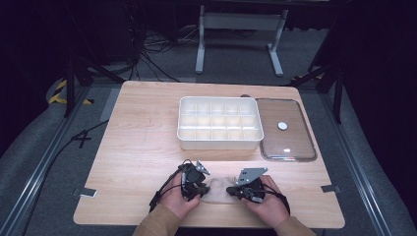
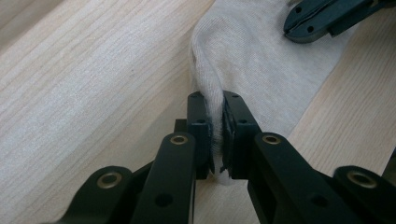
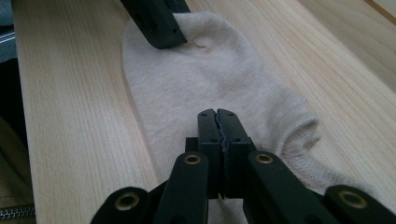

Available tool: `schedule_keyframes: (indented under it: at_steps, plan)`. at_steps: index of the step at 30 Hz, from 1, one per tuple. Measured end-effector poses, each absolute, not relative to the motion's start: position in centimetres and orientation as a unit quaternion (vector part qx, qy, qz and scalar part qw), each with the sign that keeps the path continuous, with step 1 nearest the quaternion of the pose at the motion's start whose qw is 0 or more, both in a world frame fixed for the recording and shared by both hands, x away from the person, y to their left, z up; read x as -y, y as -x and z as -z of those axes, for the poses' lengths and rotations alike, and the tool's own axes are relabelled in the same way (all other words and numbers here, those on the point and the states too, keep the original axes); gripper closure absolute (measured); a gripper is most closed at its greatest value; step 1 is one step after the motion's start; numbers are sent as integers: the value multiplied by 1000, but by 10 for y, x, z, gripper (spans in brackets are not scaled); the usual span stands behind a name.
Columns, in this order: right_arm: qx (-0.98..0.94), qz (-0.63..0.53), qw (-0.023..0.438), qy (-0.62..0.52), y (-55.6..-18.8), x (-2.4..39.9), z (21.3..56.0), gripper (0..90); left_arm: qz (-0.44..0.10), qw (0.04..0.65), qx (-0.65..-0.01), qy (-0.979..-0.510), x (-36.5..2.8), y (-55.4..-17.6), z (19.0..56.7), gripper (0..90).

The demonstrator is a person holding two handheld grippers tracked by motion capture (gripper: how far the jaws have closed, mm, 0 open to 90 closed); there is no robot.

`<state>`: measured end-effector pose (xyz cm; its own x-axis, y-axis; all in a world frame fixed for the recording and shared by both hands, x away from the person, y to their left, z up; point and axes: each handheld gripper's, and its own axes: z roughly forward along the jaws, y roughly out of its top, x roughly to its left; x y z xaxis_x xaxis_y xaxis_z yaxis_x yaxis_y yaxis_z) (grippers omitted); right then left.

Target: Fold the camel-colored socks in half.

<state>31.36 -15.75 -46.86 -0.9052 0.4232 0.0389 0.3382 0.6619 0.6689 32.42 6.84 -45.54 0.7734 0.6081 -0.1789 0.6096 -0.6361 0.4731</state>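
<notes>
**Two grippers, one limp sock at the table's near edge**

One cream ankle sock (image 3: 219,84) lies flat on the pale wooden table (image 1: 142,142), close to the person's side, between the two hands. The left gripper (image 2: 215,126) has its jaws squeezed onto a raised fold at the sock's edge, the knit bunched up between the pads. The right gripper (image 3: 218,128) rests on the sock's middle with its jaws pressed together; whether any cloth is caught between them I cannot tell.

The sock looks light, soft and thoroughly floppy: a fine ribbed knit with no stiffness, so it should drape and sag from any point it is lifted by. It isn't slippery or fragile, though thin fabric can slide out of a shallow pinch. I'd judge the best hold to be a deep pinch of a fold or the thicker cuff opening, with a second hold at the toe end to keep it spread.

Farther back stands a white plastic divided storage box (image 1: 219,142), rigid and smooth, and just beside it its clear lid (image 1: 295,142) lying flat.
</notes>
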Motion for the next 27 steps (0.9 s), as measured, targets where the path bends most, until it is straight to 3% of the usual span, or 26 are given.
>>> schedule_keyframes:
  at_steps: [10, 27]
  plan:
    - [-897, -372, 73, -228, -313, 177, 452, 896, 18, 232, -349, -908, -79, -328, 443, 843]
    - [-909, -334, 61, -243, -313, 180, 465, 900, 39, 210, -352, -911, -86, -329, 418, 842]
